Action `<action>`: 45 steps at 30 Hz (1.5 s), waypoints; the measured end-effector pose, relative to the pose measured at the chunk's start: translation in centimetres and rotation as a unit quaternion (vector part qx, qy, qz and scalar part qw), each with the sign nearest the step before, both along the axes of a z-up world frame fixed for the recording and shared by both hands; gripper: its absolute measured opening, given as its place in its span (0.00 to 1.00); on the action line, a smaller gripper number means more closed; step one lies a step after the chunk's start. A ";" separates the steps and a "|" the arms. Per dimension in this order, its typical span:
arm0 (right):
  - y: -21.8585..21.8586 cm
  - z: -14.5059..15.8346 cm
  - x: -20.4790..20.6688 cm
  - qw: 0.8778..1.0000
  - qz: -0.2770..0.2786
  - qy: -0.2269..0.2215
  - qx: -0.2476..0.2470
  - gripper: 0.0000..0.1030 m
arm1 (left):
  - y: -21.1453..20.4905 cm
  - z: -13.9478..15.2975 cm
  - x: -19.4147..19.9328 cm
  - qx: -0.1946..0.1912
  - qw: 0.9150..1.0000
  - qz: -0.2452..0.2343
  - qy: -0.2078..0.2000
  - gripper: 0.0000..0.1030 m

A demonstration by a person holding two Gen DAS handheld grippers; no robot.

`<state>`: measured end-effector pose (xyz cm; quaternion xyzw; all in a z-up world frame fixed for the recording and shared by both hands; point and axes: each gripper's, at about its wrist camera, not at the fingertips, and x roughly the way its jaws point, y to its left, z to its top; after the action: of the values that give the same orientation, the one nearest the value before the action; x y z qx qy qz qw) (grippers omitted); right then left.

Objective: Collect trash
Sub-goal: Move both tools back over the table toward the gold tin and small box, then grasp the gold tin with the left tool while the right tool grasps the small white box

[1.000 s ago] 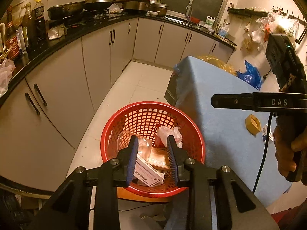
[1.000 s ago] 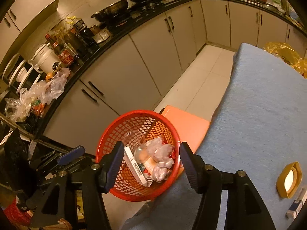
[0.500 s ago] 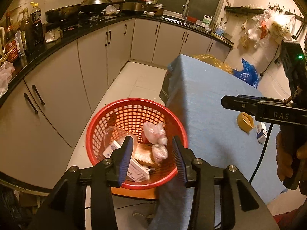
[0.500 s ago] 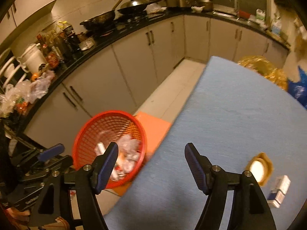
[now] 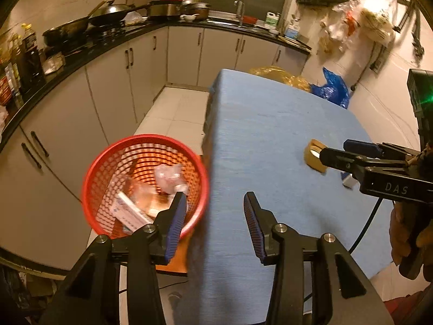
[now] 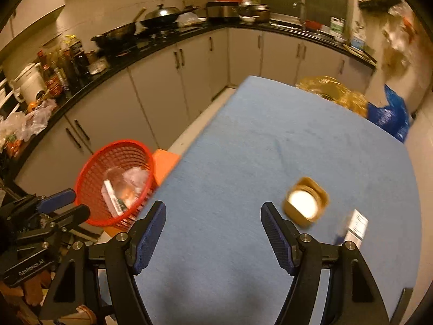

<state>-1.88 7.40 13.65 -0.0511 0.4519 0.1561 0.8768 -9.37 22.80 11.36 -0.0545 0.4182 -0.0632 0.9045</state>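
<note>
With both claws empty and spread wide, the remaining trash lies on the blue bench [image 6: 243, 140] toward the lower right of the right wrist view. A tan square lid-like piece [image 6: 305, 201] sits just right of and slightly above the right claw [image 6: 213, 233], close beside its right finger. A small white box [image 6: 357, 223] lies further right, near the bench edge, its long axis tilted up to the right, though blur hides its detail.

In the left wrist view the left claw [image 5: 215, 224] hangs over the bench's left edge, jaws apart and holding nothing. The red basket [image 5: 92, 178] stands on the floor at lower left of that frame, already holding a crumpled wrapper [image 5: 169, 177] and a flat white carton [image 5: 130, 211]. The same tan piece [image 5: 314, 157] appears at mid right there, partly behind the right claw's finger and well apart from the left claw.

Judgement: the right claw is clearly the nearer to both pieces. The coming move calls for a short shift to the right in its frame to centre the tan piece between the fingers, then carriage back to the basket at the frame's left.
</note>
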 end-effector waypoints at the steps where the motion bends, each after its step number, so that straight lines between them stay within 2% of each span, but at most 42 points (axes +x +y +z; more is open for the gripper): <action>1: -0.8 0.0 -0.3 1.000 -0.007 0.000 0.000 0.74 | -0.6 0.1 0.0 0.002 1.000 -0.004 0.000 0.41; 8: -6.0 -1.0 -1.5 0.998 -0.053 0.017 -0.003 0.74 | -5.2 0.0 0.3 0.010 0.999 -0.032 0.009 0.43; 12: -10.7 -1.7 -2.1 0.994 -0.097 0.041 0.031 0.74 | -8.0 -0.3 0.7 0.016 0.999 -0.048 0.017 0.48; 15: -14.7 -2.5 -2.4 0.987 -0.138 0.064 0.057 0.74 | -9.7 -0.5 0.7 0.017 0.998 -0.060 0.022 0.51; 17: -17.3 -3.2 -2.7 0.980 -0.165 0.078 0.073 0.74 | -11.0 -0.6 0.7 0.021 0.997 -0.070 0.024 0.57; 19: -19.5 -4.0 -3.1 0.973 -0.191 0.094 0.086 0.74 | -12.0 -0.8 0.7 0.024 0.996 -0.079 0.028 0.59; 24: -22.9 -5.0 -3.1 0.962 -0.224 0.115 0.106 0.74 | -14.1 -1.1 0.6 0.031 0.994 -0.094 0.037 0.62; 32: -23.1 -4.8 0.5 0.955 -0.230 0.125 0.142 0.74 | -14.1 -1.3 0.2 0.036 0.995 -0.083 0.042 0.62; 39: -21.1 -6.8 6.2 0.955 -0.231 0.148 0.113 0.74 | -12.3 -0.7 0.0 0.040 0.997 -0.054 0.039 0.62; 42: -20.6 -8.1 7.4 0.955 -0.232 0.161 0.093 0.68 | -11.6 -0.4 0.2 0.039 0.998 -0.043 0.039 0.62; 44: -20.5 -8.9 7.7 0.954 -0.232 0.168 0.084 0.61 | -11.5 -0.2 0.5 0.036 0.998 -0.040 0.042 0.63; 45: -20.4 -9.3 7.7 0.954 -0.228 0.174 0.086 0.54 | -11.5 -0.2 0.8 0.033 0.998 -0.039 0.043 0.63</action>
<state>5.80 -12.98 4.38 0.1568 0.5818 -0.0029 0.7981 -8.57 11.30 11.17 -0.0107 0.4608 -0.0820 0.8837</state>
